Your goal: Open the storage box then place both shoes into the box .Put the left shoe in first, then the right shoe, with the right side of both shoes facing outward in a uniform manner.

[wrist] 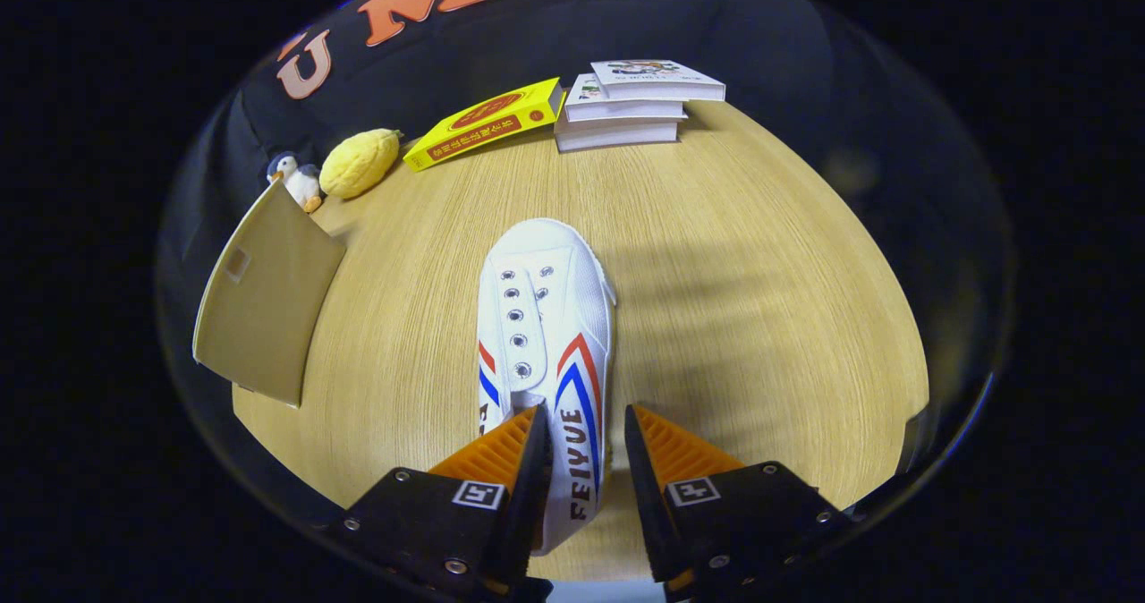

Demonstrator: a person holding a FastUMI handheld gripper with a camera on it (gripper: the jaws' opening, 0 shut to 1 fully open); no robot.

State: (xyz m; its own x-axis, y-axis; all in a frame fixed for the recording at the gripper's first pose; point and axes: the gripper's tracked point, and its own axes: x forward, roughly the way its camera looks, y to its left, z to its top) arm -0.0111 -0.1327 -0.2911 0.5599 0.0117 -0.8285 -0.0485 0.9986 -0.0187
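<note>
At the near edge of the table (760, 317), the tool (586, 442) straddles the heel end of the white shoe (546, 317): its fingers (528, 446) stand apart, one at the heel opening, the other off the shoe's striped side, so it's released, not clamped yet. To do this step well I'd get one finger inside the collar and one on the outer wall, close squarely, then lift level so the toe doesn't drag. The heel itself is hidden under the tool body, so contact can't be confirmed. Toe points away toward the far edge. Left of the shoe a tan flap (259, 308) stands up, probably the storage box lid; the box body is cut off. Second shoe isn't locatable. Far edge: yellow plush (360, 163), small penguin toy (295, 178), yellow book (487, 123), stacked books (631, 106).
</note>
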